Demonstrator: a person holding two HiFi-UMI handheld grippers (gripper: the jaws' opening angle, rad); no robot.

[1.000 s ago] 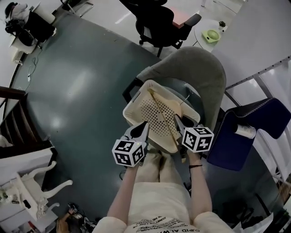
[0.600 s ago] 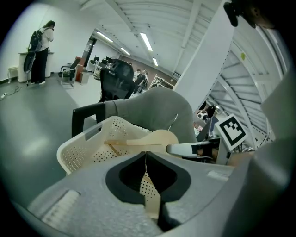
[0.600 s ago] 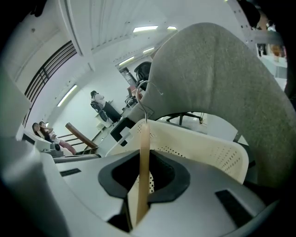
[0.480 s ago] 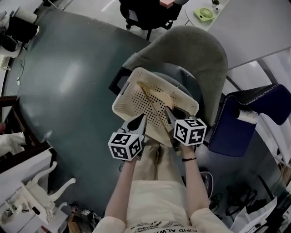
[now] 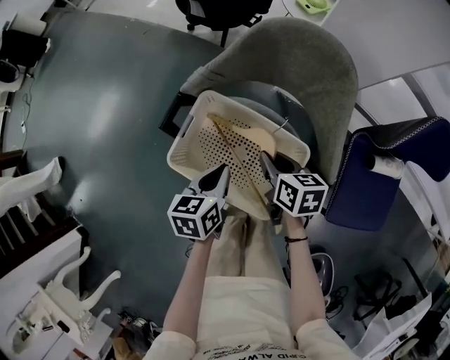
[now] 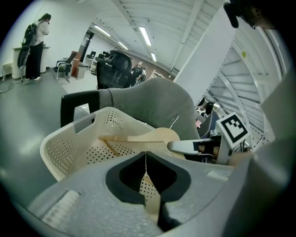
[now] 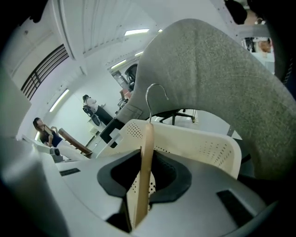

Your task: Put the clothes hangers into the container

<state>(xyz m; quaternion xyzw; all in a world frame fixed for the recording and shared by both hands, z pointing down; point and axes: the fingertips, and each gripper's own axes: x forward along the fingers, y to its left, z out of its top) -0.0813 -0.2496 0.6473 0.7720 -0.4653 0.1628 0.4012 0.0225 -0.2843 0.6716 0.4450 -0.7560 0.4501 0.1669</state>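
Note:
A cream perforated basket [image 5: 184,133] rests on the seat of a grey armchair [image 5: 309,63]. A wooden hanger [image 5: 247,138] with a metal hook [image 5: 281,129] lies slanted inside it. My right gripper [image 5: 265,163] reaches over the near rim. In the right gripper view the hanger [image 7: 148,134] stands edge-on between the jaws, which flank it closely and are opening. Its hook [image 7: 155,90] rises above the basket wall [image 7: 199,143]. My left gripper [image 5: 221,174] hovers at the near rim, shut and empty. The left gripper view looks into the basket [image 6: 69,143] at the hanger [image 6: 138,138].
A dark blue seat [image 5: 365,183] stands right of the armchair, with a black office chair [image 5: 218,10] behind it. White furniture [image 5: 42,295] sits at the lower left. The person's legs are below the basket. People stand far off in both gripper views.
Both grippers stay at the basket's near rim with the hanger between the right jaws. The head view has shifted, so the chair and basket sit higher and further left.

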